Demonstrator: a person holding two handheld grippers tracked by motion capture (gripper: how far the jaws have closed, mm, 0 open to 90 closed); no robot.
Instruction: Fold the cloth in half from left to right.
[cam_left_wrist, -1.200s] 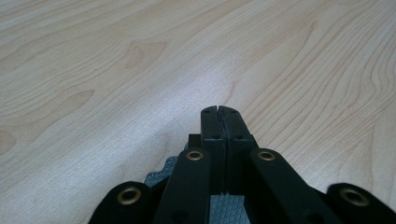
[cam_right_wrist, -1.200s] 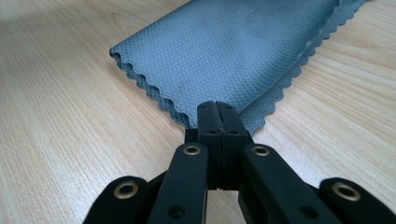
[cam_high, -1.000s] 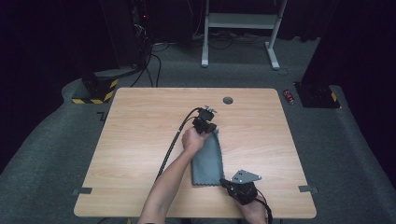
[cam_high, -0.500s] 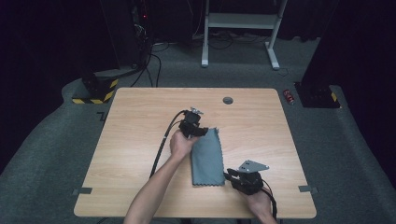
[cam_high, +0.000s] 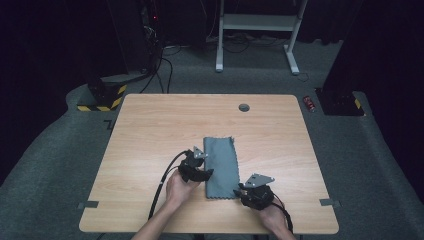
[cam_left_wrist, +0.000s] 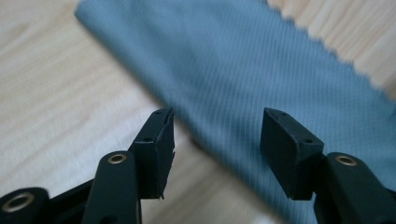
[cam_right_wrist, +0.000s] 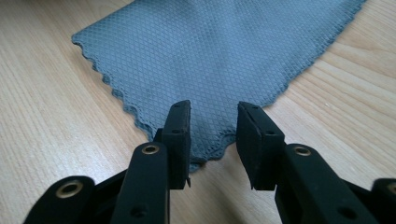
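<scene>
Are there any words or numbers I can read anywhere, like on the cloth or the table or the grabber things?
No, there are none to read.
Grey cloth: a woven pattern, no label or print.
Wooden table: bare wood.
Left gripper and right gripper: plain black jaws with screw holes, no marks.
Yellow and black striped block on the floor: warning stripes, no letters.
Small red thing beside the table: too small to read.

Light wooden table (cam_high: 150, 130), rounded corners, a small dark round fitting (cam_high: 244, 107) set near its far edge. A folded grey-blue cloth (cam_high: 221, 167) lies flat on the wood, running from mid-table toward the near edge, its scalloped hem nearest.
</scene>
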